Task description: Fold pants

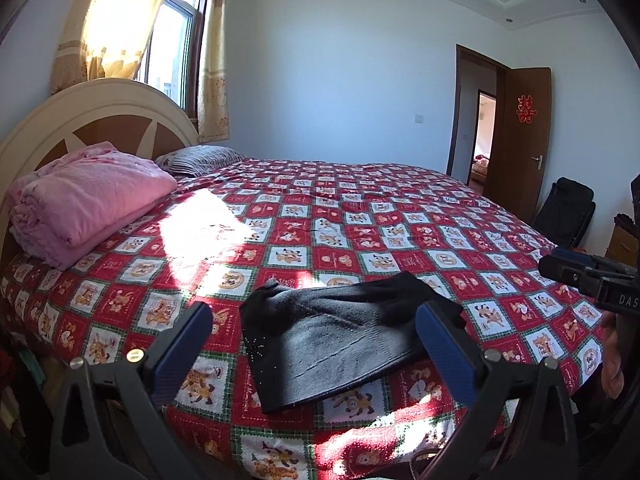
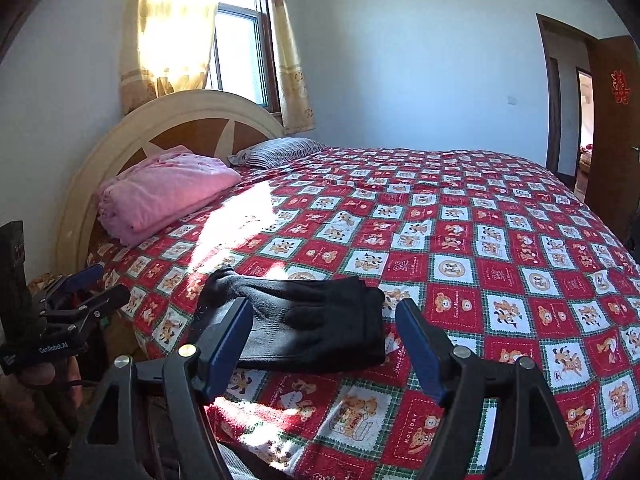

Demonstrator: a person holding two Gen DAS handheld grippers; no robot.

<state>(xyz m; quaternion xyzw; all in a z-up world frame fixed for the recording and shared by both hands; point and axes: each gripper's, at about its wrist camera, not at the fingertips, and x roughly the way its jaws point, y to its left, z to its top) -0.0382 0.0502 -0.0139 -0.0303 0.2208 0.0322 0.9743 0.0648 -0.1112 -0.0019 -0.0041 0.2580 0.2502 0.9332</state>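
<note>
Pants: the dark pants (image 1: 336, 328) lie folded into a compact bundle on the bed (image 1: 400, 216), near its front edge, sunlight falling across the left part of the cloth.
Pants, right view: the same bundle (image 2: 316, 320) lies flat on the bedspread, one end bunched up at the left.
Left tongs: the left tongs (image 1: 314, 348) stand wide apart above the bundle with nothing clamped; the blue pads (image 1: 182, 352) are clear of the cloth.
Right tongs: the right tongs (image 2: 324, 344) are parted, one finger to either side of the bundle in view, and grip nothing.
Each from the other: the right tongs show at the right edge of the left view (image 1: 588, 280); the left tongs show at the left edge of the right view (image 2: 80, 300), held in a hand (image 2: 36, 376).
Bed: a red, white and green checked bedspread (image 2: 480, 248) with cartoon bears covers it.
Headboard end: a folded pink blanket (image 1: 84, 200) and a striped pillow (image 1: 200, 158) lie by the rounded headboard (image 1: 100, 108).
Room: a window with yellow curtains (image 2: 176, 28) is behind the headboard; a brown door (image 1: 520, 140) stands open at the far right.
</note>
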